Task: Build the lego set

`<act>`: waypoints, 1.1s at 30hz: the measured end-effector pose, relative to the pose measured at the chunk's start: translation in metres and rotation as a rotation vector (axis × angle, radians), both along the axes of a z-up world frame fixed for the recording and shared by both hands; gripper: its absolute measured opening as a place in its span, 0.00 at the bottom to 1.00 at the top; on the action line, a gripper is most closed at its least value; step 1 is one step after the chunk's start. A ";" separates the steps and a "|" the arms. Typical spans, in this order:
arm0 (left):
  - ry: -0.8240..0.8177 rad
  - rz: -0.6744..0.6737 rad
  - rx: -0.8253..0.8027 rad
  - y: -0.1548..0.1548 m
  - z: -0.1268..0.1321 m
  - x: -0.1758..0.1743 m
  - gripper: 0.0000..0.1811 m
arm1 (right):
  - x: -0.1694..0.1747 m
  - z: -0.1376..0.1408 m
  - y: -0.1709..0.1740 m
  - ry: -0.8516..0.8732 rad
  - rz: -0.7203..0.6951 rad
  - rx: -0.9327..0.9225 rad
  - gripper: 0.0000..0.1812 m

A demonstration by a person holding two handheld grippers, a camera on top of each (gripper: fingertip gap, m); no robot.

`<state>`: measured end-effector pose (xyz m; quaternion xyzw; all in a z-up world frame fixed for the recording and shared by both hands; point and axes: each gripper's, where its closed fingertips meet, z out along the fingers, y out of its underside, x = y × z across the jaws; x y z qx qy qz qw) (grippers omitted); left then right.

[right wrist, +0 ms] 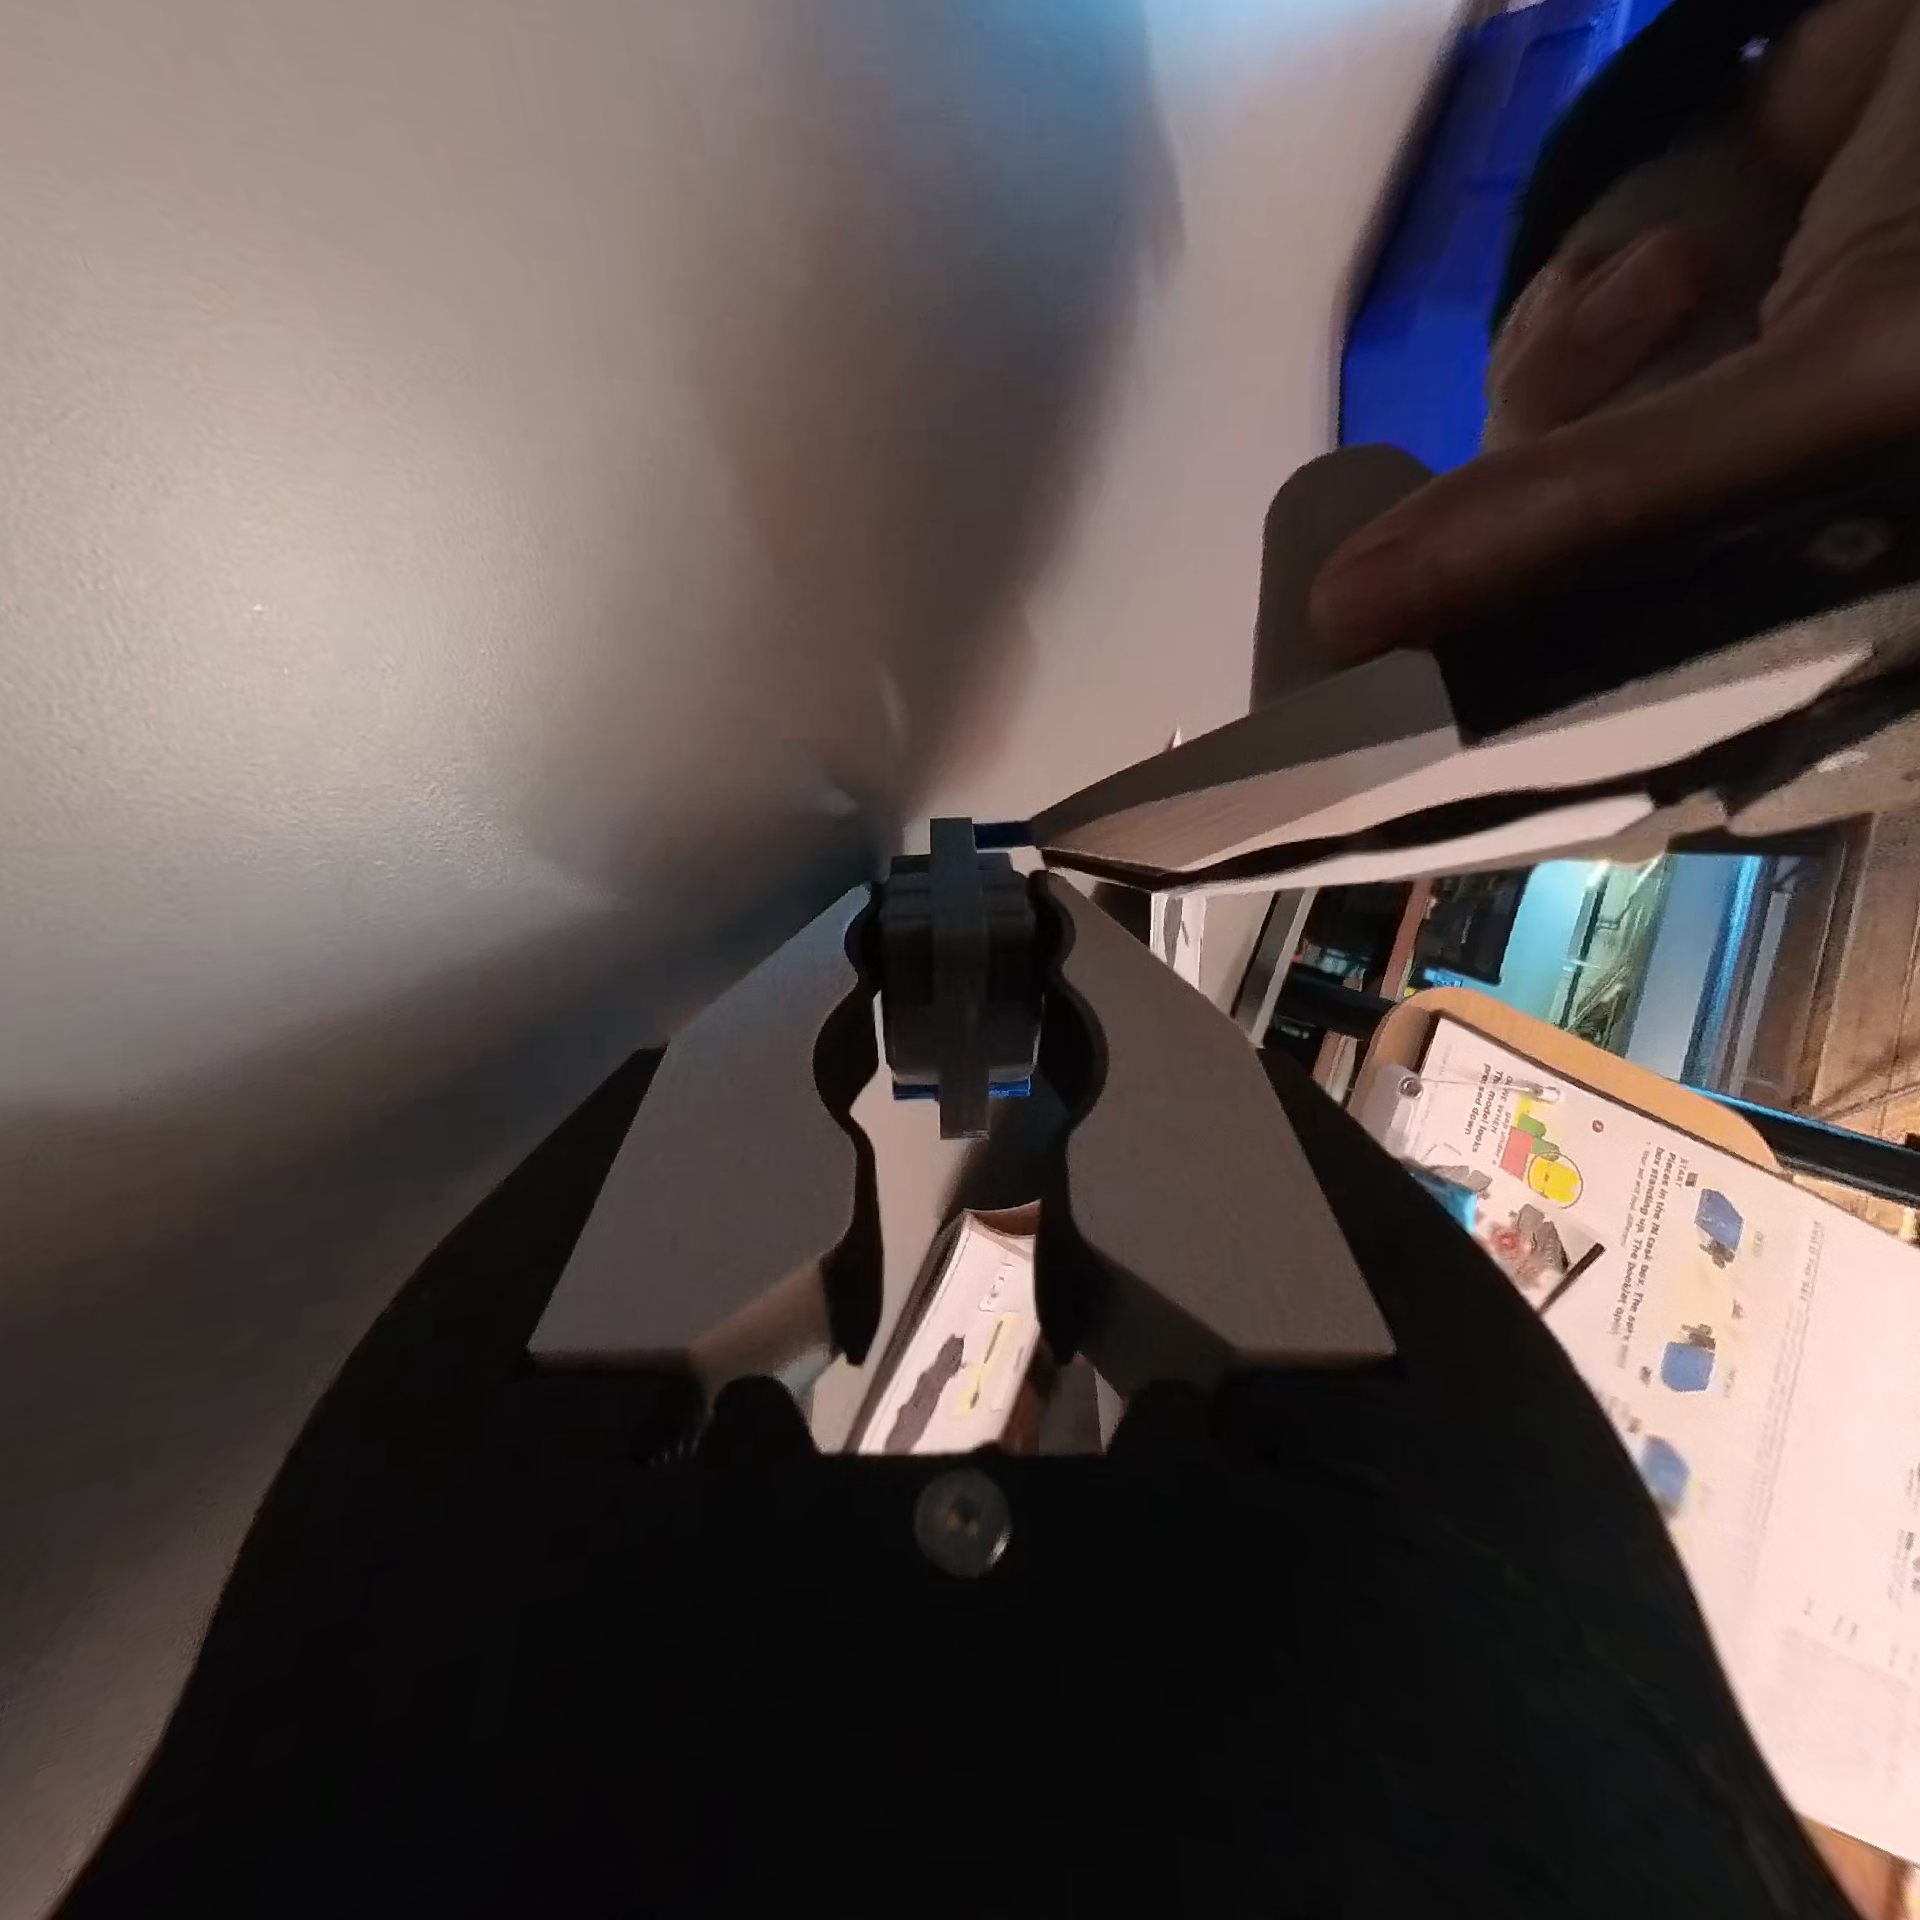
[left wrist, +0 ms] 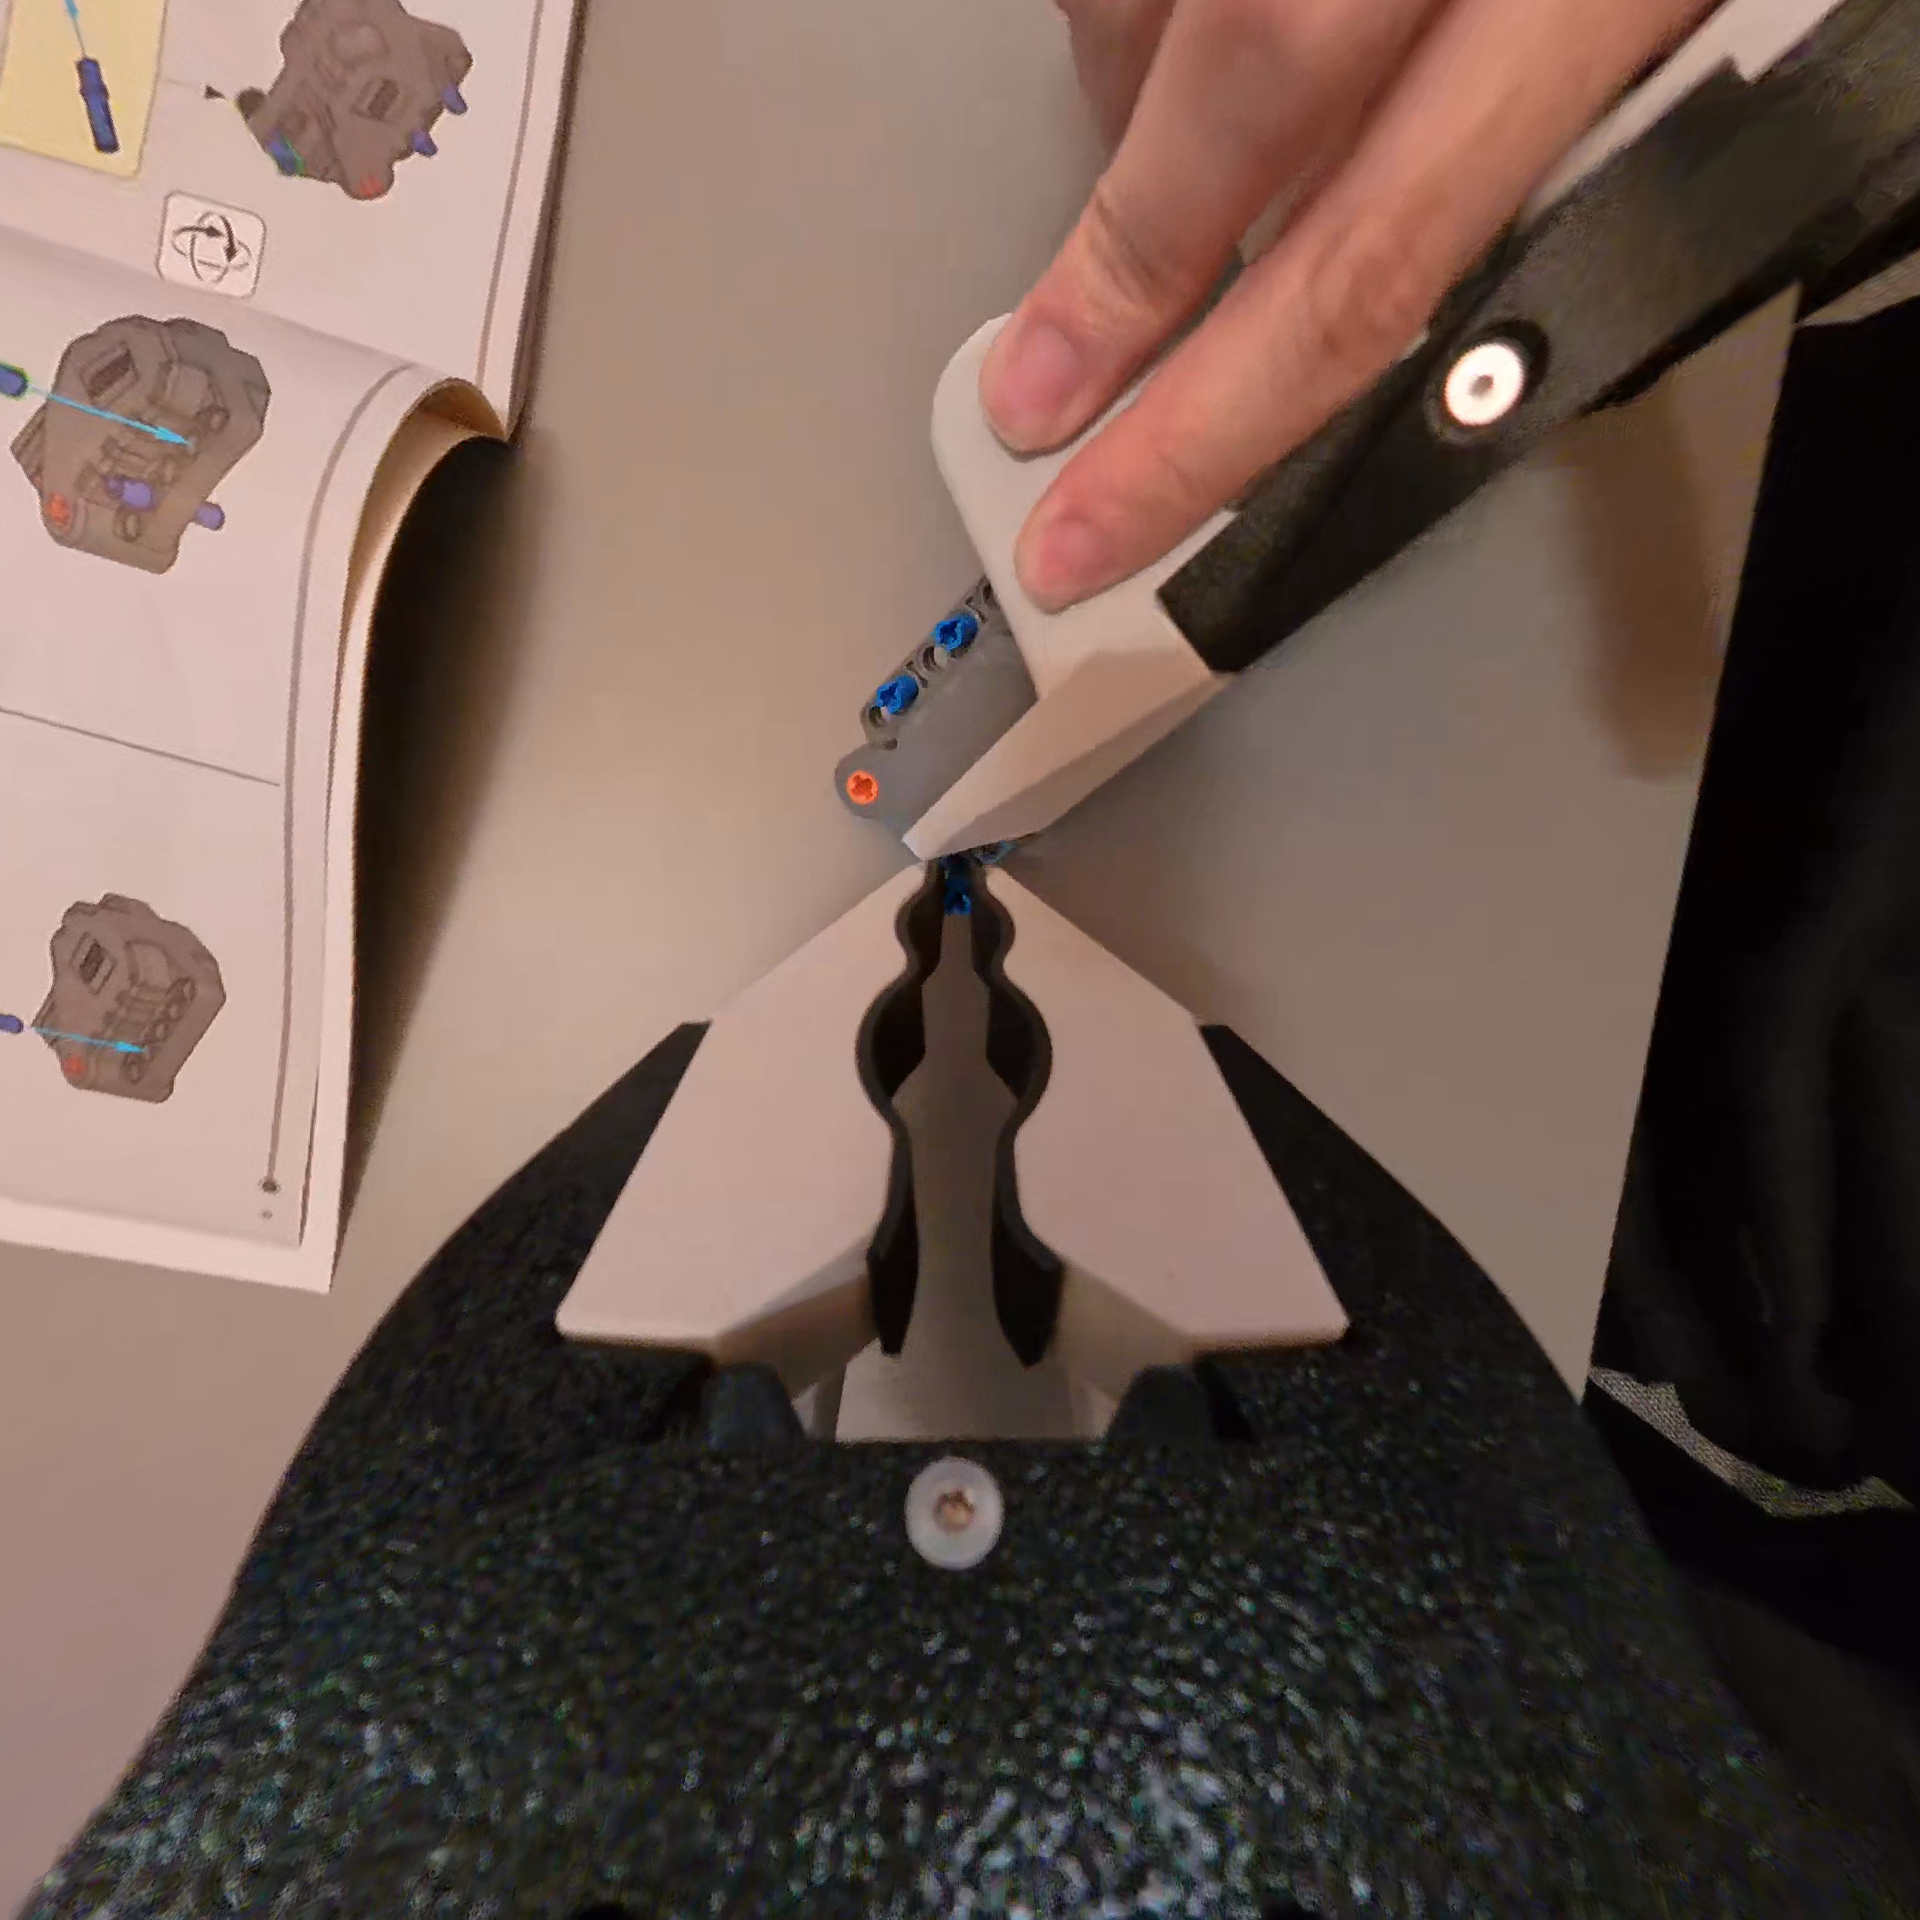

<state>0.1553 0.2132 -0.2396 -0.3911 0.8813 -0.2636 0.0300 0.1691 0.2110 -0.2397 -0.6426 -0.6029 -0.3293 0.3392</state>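
Right now the left gripper [left wrist: 958,883] pinches a small blue peg [left wrist: 956,896] at its very tips, meeting the grey lego block [left wrist: 935,717] clamped in the right gripper [right wrist: 961,914] above the table [left wrist: 727,520]. Such a thin hold could let the peg twist or pop out if it meets its hole off-line.
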 end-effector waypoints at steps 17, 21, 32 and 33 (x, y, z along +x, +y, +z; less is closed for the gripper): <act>-0.003 -0.022 0.038 0.002 -0.008 0.001 0.01 | -0.010 0.003 -0.014 0.347 0.047 -0.003 0.27; -0.008 -0.027 0.040 0.000 -0.006 0.001 0.01 | -0.013 0.009 -0.020 0.564 0.022 -0.089 0.36; -0.030 -0.015 -0.012 -0.002 0.001 0.003 0.01 | -0.006 0.018 -0.017 1.036 -0.339 -0.159 0.41; -0.028 -0.020 -0.027 -0.004 0.002 0.003 0.01 | -0.006 0.011 -0.018 1.010 -0.344 -0.172 0.44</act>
